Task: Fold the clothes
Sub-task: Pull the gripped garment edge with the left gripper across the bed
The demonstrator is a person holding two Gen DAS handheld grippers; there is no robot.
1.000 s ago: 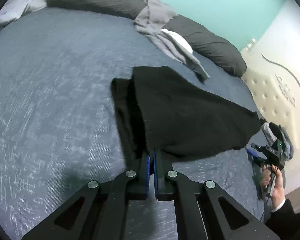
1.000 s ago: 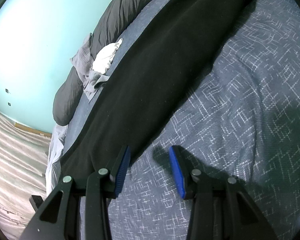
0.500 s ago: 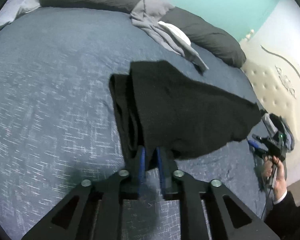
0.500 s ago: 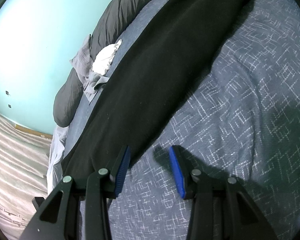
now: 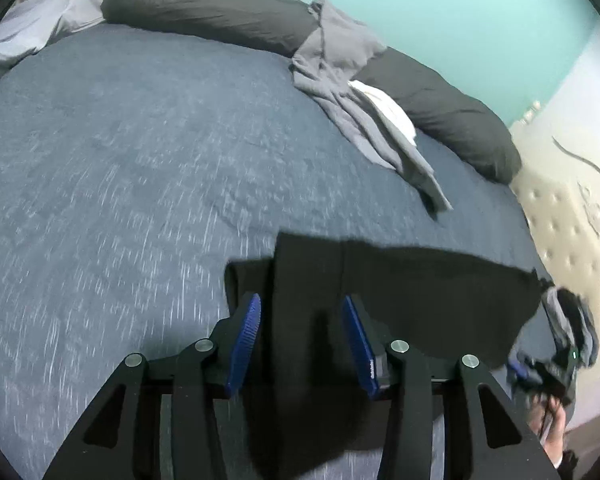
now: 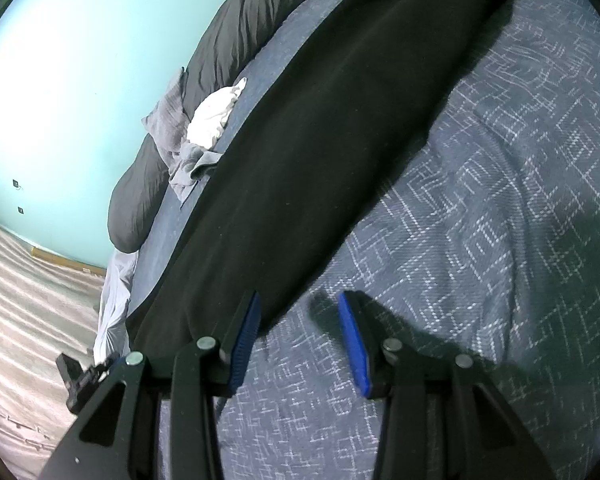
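A black garment point(image 5: 400, 292) lies folded in a long band on the blue patterned bedspread point(image 5: 120, 160). My left gripper point(image 5: 300, 332) hovers over its near end with its jaws opening. Black cloth shows below the gap, and the blue pads point(image 5: 246, 340) do not press on it. At the garment's far right end a hand holds my right gripper point(image 5: 540, 372). In the right wrist view the right gripper point(image 6: 296, 336) stands open beside the black garment point(image 6: 340, 140). Its left finger is at the cloth's edge, and only bedspread point(image 6: 480, 240) lies between the pads.
Dark grey pillows point(image 5: 204, 12) line the far side of the bed, with a crumpled grey garment point(image 5: 340, 80) and a white cloth point(image 5: 388, 112) against them. A cream tufted headboard point(image 5: 572, 220) stands at the right. The bed's edge drops to striped floor point(image 6: 20, 300).
My left gripper has let go of the black garment's edge, opened, and drawn back, so the garment sits lower in its view. The cloth has settled flat. The right gripper has not moved.
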